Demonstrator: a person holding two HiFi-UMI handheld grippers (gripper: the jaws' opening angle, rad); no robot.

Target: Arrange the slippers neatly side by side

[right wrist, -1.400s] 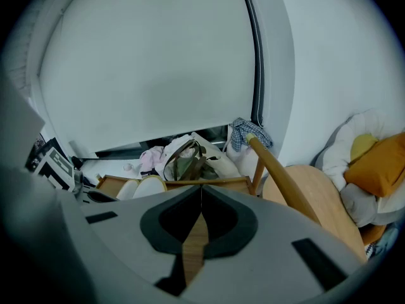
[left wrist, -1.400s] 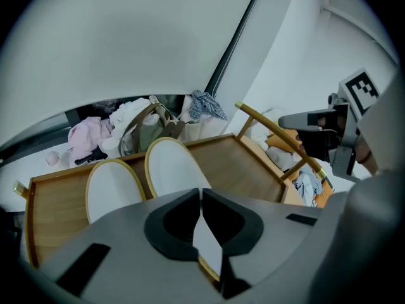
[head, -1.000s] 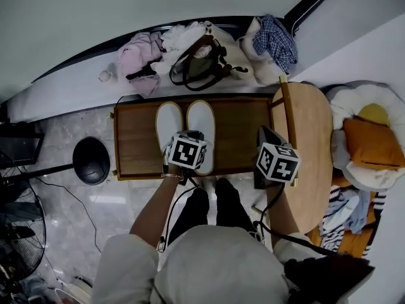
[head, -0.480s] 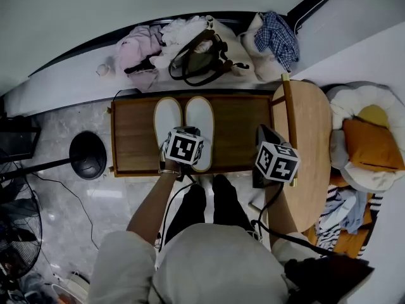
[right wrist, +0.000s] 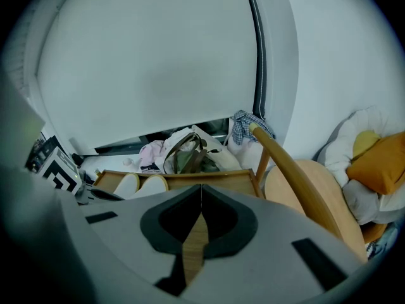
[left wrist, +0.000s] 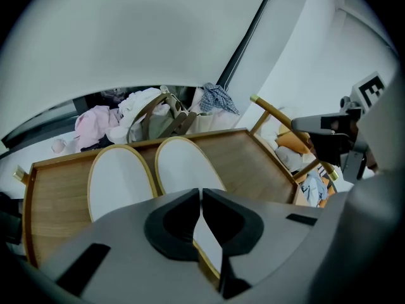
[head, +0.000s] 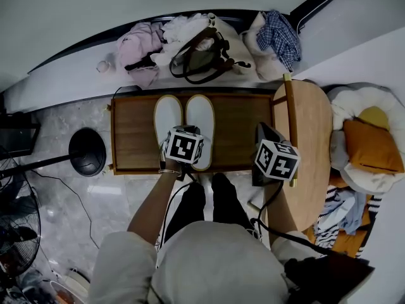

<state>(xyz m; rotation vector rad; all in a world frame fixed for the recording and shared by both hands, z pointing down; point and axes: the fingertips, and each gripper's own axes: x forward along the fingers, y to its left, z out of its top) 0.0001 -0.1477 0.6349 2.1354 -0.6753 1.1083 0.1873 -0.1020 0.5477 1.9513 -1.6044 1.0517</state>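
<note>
Two white slippers with tan rims lie side by side on a low wooden tray (head: 136,138), toes pointing away from me: the left slipper (head: 168,114) (left wrist: 117,182) and the right slipper (head: 201,119) (left wrist: 183,166). Their inner edges run close together and parallel. My left gripper (head: 190,133) (left wrist: 202,194) hangs over the heel end of the right slipper, jaws shut with nothing between the tips. My right gripper (head: 261,133) (right wrist: 202,201) is off to the right of the slippers, near the tray's right end, shut and empty.
Behind the tray lie a brown-handled bag (head: 201,59), pink and white clothes (head: 140,50) and a checked cloth (head: 278,35). A wooden chair (head: 310,138) stands at the right, with cushions (head: 370,141) beyond it. A black round lamp base (head: 87,152) sits on the floor at the left.
Only the head view has shifted a little. Both grippers and both slippers keep their places.
</note>
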